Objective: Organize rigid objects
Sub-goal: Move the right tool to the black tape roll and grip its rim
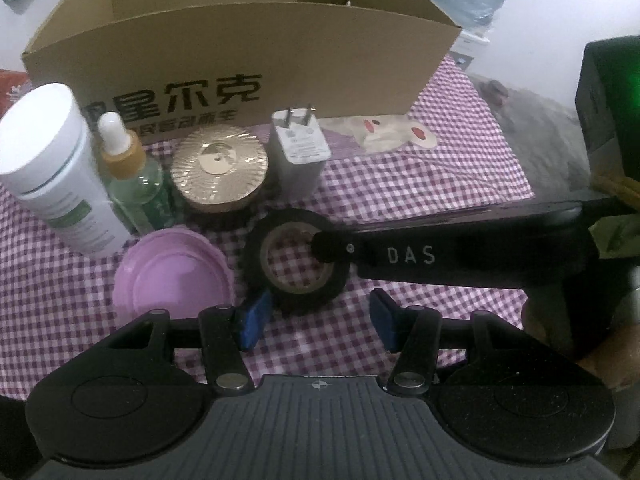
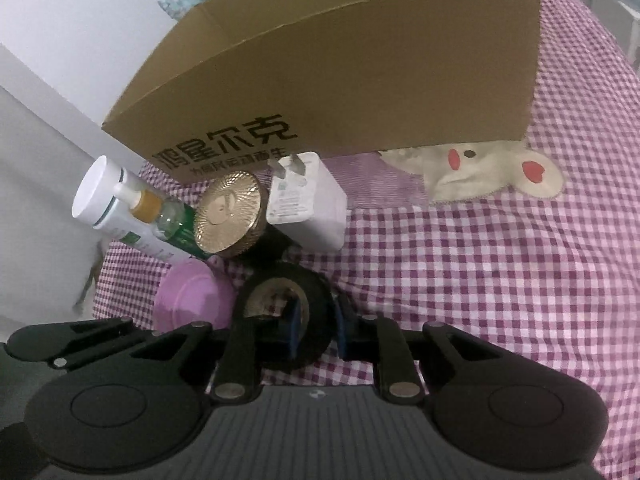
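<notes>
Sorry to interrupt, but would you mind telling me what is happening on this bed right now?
A person is tidying small items off the checked cloth into the cardboard box. The right claw pinches the wall of the black tape roll, one finger inside the ring. The left claw hovers open just in front of it, holding nothing.

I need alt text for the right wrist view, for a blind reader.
The right gripper straddles the wall of a black tape roll, one pad inside the ring, one outside, on a purple checked cloth. Behind stand a gold lid, a white charger and a cardboard box.
</notes>
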Tool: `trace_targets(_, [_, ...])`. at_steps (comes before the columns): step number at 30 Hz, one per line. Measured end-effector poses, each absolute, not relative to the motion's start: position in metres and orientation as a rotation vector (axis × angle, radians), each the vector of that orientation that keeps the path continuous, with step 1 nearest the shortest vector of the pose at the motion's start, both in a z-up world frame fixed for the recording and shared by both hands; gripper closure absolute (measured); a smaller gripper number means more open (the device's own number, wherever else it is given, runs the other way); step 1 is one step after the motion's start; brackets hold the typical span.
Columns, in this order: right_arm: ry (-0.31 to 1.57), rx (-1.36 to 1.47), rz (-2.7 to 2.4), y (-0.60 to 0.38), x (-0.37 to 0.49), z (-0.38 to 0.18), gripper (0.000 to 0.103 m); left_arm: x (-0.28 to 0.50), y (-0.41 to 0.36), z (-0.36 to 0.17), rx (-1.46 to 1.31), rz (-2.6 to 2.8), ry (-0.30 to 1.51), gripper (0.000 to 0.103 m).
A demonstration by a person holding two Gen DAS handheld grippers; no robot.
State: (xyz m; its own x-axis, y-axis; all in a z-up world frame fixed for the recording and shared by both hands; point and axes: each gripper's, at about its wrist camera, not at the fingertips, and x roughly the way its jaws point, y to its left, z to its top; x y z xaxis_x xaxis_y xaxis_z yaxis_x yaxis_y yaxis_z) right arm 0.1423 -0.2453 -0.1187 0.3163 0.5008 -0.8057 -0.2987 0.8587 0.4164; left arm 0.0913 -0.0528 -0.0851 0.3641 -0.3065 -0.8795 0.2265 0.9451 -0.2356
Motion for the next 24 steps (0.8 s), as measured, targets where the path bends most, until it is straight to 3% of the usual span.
trace_targets(19, [1.156, 0.291, 0.414, -0.309, 0.116, -0.116, 0.084, 0.074, -0.086, -0.075, 0.024, -0.475, 1.080, 0.049])
trace_targets(24, [1.156, 0.313, 0.411, -0.312, 0.117, -0.115, 0.084, 0.078, -0.086, -0.085, 0.032, -0.473, 1.136, 0.043])
